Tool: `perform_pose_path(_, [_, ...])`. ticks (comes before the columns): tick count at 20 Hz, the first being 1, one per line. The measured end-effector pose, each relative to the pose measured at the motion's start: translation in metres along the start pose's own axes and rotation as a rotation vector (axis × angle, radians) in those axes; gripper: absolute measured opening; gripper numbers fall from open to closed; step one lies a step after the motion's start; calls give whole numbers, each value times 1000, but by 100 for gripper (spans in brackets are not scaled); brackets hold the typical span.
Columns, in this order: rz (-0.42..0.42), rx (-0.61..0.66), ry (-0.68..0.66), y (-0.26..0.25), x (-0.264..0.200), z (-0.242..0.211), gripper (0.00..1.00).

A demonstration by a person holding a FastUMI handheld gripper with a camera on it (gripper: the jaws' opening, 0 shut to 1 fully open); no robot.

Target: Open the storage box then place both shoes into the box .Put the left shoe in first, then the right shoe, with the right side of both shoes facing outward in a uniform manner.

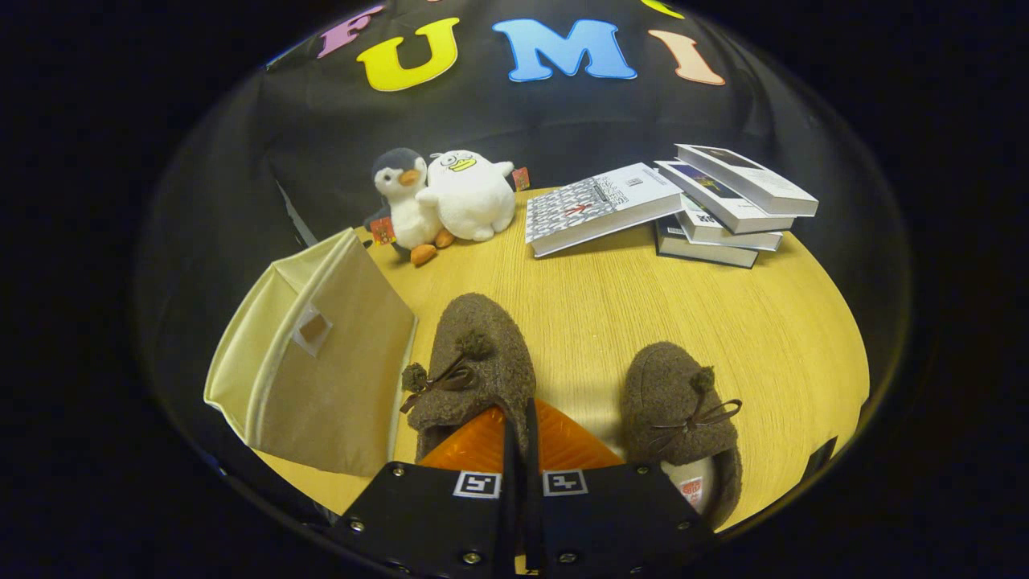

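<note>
Two brown fleece shoes lie on the wooden worktop [611, 322]. One shoe [478, 362], with a small bow and pompoms on its upper, is directly ahead of the jaws [520, 422], and its heel end passes between the two fingers, which stand almost together with just a narrow gap; the shoe's back edge appears to lie in that gap, but whether both fingers press on it cannot be told. Second shoe [679, 418], of the same make, lies just to the right of the jaws, its opening toward the camera and its toe pointing away. Left of the jaws and touching the near shoe's side stands the beige fabric storage box [321, 370], its flap with a small pull tab lying shut across the front. Beyond the jaws, at the far side of the worktop, a plush penguin [402, 201] leans against a white plush duck [470, 193]. Further right, a patterned book [599, 205] rests tilted against a stack of books [727, 209]
</note>
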State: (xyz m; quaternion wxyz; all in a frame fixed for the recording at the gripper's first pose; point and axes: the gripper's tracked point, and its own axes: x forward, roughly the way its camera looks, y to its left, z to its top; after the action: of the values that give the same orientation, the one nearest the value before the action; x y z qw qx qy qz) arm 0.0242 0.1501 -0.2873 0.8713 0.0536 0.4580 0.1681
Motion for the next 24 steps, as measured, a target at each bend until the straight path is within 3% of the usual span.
perform_pose_path(6, [64,67,-108,56,-46,62,5])
perform_pose_path(11, [146,137,-132,118,-56,93,5])
perform_pose_path(20, [234,176,-71,217,-20,77,5])
perform_pose_path(24, [220,203,-51,239,7,68,5])
